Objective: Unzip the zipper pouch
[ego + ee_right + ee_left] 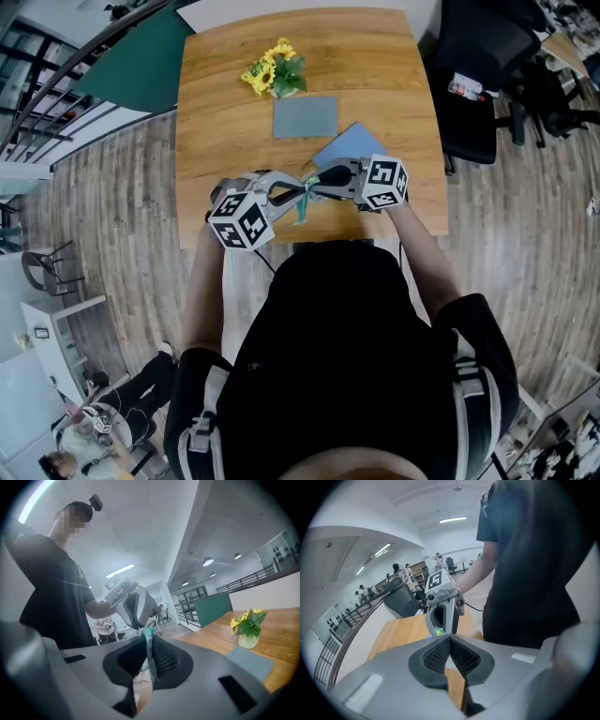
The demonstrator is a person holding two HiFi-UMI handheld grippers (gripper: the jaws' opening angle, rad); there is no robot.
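The pouch is clamped between the right gripper's jaws, above the table edge. The left gripper's jaws are closed, with the pouch seen just beyond their tips.

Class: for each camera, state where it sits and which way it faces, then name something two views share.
Head view: on the person's head, facing steeply down at the wooden table; dark shirt, forearms, left tool and right tool show.
Left gripper view: on the left tool, facing along its jaws at the right tool; the person's torso and arm behind.
Right gripper view: on the right tool, facing the left tool; torso at left.
Shared: sunflowers, in head and right gripper views.
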